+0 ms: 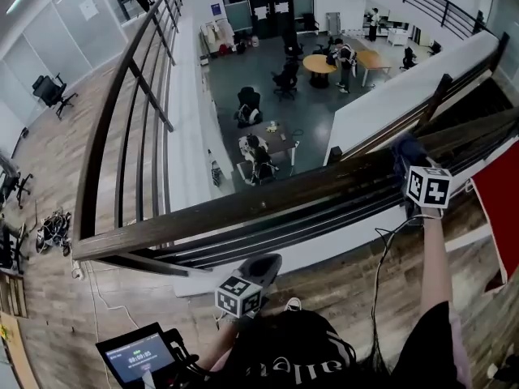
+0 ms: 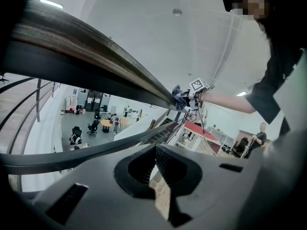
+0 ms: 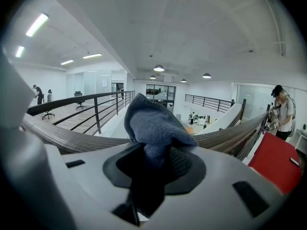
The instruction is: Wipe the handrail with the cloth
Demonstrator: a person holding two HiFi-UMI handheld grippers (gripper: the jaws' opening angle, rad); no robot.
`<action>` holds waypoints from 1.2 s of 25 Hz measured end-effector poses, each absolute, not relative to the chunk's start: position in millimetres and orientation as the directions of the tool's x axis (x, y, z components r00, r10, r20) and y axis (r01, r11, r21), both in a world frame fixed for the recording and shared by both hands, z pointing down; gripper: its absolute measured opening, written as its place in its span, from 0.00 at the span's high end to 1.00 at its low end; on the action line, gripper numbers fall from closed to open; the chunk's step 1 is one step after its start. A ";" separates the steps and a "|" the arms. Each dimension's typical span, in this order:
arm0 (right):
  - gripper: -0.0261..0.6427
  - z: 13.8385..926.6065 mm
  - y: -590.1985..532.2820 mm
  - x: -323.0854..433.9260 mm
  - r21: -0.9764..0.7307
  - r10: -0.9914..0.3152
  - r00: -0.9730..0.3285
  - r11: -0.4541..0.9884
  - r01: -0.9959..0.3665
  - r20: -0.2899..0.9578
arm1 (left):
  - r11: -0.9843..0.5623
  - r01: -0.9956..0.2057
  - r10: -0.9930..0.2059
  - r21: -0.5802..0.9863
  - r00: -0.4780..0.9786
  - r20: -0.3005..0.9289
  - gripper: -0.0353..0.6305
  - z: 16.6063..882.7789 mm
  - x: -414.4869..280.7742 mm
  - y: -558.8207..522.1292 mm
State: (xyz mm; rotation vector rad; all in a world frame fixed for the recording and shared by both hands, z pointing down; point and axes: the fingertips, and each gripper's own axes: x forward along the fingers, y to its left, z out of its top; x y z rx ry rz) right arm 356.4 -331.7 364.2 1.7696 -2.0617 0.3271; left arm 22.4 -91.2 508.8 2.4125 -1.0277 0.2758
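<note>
A dark wooden handrail [image 1: 243, 205] runs from lower left to upper right across the head view. My right gripper [image 1: 408, 154] sits on top of it at the right, shut on a blue cloth [image 1: 404, 146] that rests against the rail. In the right gripper view the bunched cloth [image 3: 156, 126] sticks up out of the jaws of my right gripper [image 3: 156, 153], with the handrail [image 3: 72, 139] just behind. My left gripper [image 1: 263, 264] hangs below the rail near the person's body, shut and holding nothing. The left gripper [image 2: 154, 150] looks up under the handrail [image 2: 96, 66] toward the cloth [image 2: 179, 98].
Black metal bars [image 1: 268, 227] run under the rail. A second railing [image 1: 122, 104] leads away at the left. Beyond is a drop to a lower floor with tables and chairs [image 1: 320, 65]. A red surface [image 1: 499, 205] lies at the right, and a screen device [image 1: 138, 355] at the lower left.
</note>
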 end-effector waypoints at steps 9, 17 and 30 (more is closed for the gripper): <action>0.80 398.2 -266.8 303.8 -0.016 -0.867 -0.220 0.238 -0.971 0.447 | -0.615 -0.698 -0.599 0.366 0.716 0.359 0.95 508.3 27.7 -85.9; 0.80 440.6 -209.7 163.2 -0.049 -0.802 -0.275 0.295 -0.954 0.530 | -0.625 -0.679 -0.581 0.386 0.735 0.350 0.95 499.9 -62.3 -58.9; 0.80 519.7 -161.0 -69.3 -0.157 -0.654 -0.452 0.460 -0.874 0.607 | -0.613 -0.666 -0.577 0.425 0.745 0.335 0.95 516.1 -156.3 -34.1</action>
